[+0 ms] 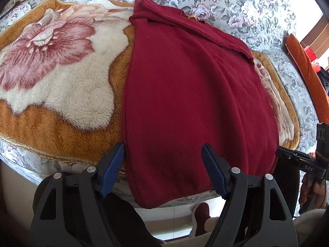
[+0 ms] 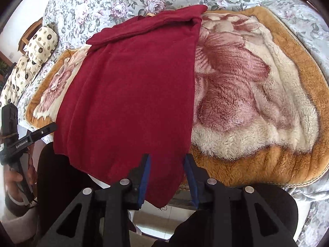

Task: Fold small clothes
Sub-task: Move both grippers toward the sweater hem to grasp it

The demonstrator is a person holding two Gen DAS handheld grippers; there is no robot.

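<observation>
Both tongs open over the red garment's (image 1: 191, 103) near hem at the bed's (image 1: 236, 6) near edge (left tongs (image 1: 162, 168) wide, right tongs (image 2: 167, 177) narrower), nothing gripped. Next: pinch both corners, fold away.

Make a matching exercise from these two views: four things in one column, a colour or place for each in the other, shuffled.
Things:
1. garment
2. plush blanket
3. bedsheet
4. pillow

Descriptions:
A. grey, small flowers
B. dark red, hem hanging over the bed edge
C. cream with dark round motifs, at the far left
D. tan border, one big pink flower

Pairs: 1-B, 2-D, 3-A, 4-C
</observation>
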